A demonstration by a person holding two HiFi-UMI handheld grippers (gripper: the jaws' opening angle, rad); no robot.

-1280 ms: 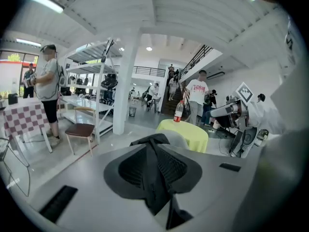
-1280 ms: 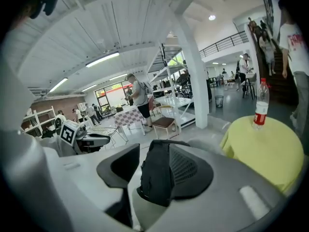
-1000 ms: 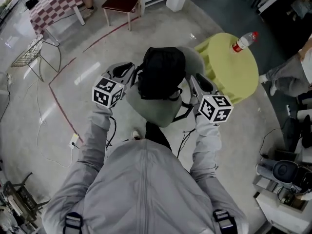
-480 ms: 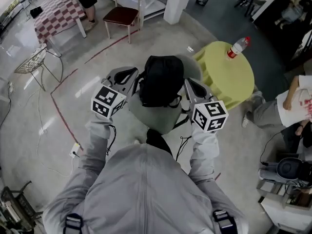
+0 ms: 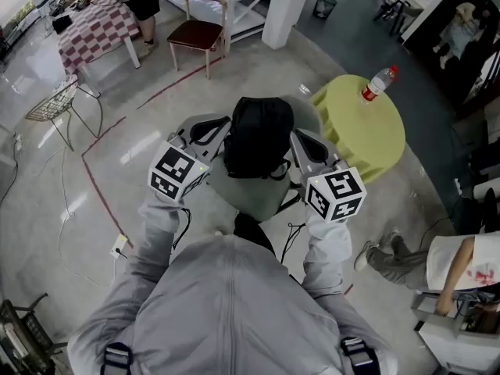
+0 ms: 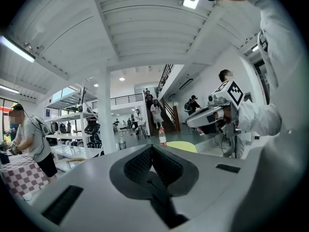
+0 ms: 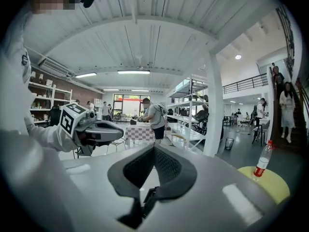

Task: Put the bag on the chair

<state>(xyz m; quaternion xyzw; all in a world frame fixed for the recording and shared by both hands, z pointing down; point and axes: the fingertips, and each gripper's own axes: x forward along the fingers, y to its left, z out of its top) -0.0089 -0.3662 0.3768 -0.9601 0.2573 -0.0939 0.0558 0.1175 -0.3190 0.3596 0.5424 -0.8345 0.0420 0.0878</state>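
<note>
On grey chair (image 5: pixel 244 192), rounded black bag (image 5: pixel 258 135).

Black bag (image 5: pixel 258 131) on grey chair (image 5: pixel 248 192)

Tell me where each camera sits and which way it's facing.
Head view: on the person's head, looking steeply down at the black bag, left gripper, right gripper, grey sleeves.
Left gripper view: rides that gripper, faces along shut jaws; right gripper shows.
Right gripper view: likewise, towards white shelving; left gripper shows.
Shared: clear plastic bottle on yellow-green round table.
</note>
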